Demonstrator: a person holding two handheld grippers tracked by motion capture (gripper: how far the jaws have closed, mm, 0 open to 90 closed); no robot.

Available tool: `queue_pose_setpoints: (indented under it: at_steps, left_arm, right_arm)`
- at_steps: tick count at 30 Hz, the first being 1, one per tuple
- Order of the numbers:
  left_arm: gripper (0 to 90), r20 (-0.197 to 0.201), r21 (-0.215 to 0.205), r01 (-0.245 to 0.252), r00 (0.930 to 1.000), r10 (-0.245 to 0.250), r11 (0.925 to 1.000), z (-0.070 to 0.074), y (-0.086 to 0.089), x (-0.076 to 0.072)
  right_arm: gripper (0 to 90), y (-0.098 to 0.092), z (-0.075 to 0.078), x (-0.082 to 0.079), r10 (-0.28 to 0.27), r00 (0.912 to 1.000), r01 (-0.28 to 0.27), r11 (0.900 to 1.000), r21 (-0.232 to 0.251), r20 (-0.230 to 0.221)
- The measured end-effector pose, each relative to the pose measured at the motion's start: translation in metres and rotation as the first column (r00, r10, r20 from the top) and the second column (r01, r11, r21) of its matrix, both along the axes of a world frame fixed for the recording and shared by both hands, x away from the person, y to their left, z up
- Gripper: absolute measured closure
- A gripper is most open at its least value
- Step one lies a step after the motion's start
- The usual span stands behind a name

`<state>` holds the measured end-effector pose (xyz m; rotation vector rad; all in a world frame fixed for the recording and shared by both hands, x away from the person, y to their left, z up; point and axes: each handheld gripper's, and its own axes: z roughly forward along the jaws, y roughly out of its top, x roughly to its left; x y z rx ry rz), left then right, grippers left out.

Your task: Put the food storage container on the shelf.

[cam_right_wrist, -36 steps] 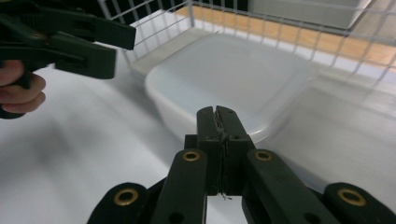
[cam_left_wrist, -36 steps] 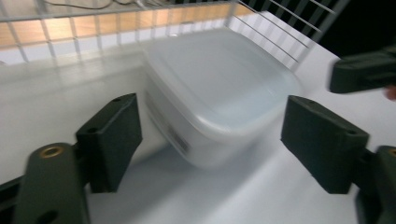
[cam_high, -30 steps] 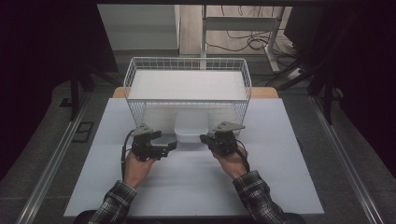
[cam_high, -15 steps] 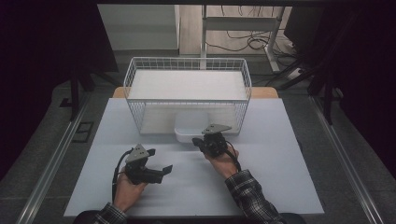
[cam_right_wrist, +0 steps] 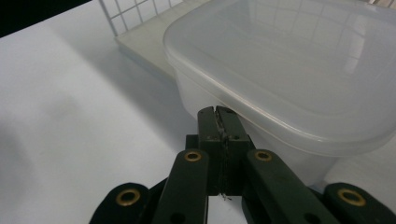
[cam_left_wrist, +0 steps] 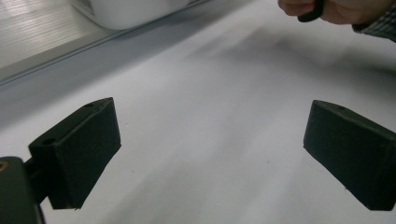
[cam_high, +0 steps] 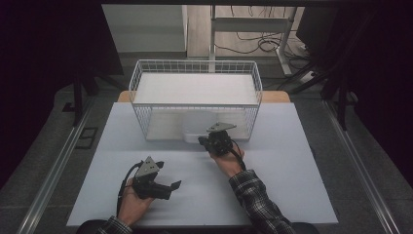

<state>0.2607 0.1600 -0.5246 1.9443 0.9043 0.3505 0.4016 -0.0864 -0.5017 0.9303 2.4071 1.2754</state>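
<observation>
The left gripper lies low over the near left part of the white tabletop, held in a hand whose forearm enters from the bottom edge of the high view. It points to the right across the table. In the left gripper view its two black padded jaws stand wide apart, with only bare tabletop between them.

The right gripper is extended forward on a plaid-sleeved forearm, angled toward the front of the white wire basket. Its jaws are pressed together with nothing between them, as the right gripper view shows; their tips sit against, or just short of, the side wall of the translucent white plastic container with a fitted lid, just under the lid's rim. The container rests at the basket's front edge, near its middle.
</observation>
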Motion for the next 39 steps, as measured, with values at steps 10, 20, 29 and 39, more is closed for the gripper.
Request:
queue_pose_setpoints:
  at_steps: [10,20,29,39]
  left_arm:
    - [3.3,0.004,-0.006,0.000,1.0000,0.000,1.0000,-0.001,0.000,0.000]
    - [3.6,0.004,0.004,0.006,1.0000,-0.006,1.0000,-0.001,-0.002,0.000]
    - [4.1,0.008,0.013,0.001,1.0000,-0.001,0.9999,0.000,-0.001,0.000]
    - [4.6,0.000,0.021,-0.006,1.0000,0.006,0.9998,0.002,-0.001,0.000]
  right_arm:
    - [88.8,0.003,0.000,0.018,-0.019,0.9998,0.019,1.000,-0.001,-0.005]
    - [88.8,0.004,-0.001,0.025,-0.040,0.9992,0.040,0.999,-0.016,0.002]
    - [70.0,0.001,0.002,0.020,-0.026,0.9996,0.026,1.000,0.013,0.008]
    - [44.9,-0.004,0.013,0.002,0.015,0.9996,-0.014,1.000,-0.019,0.025]
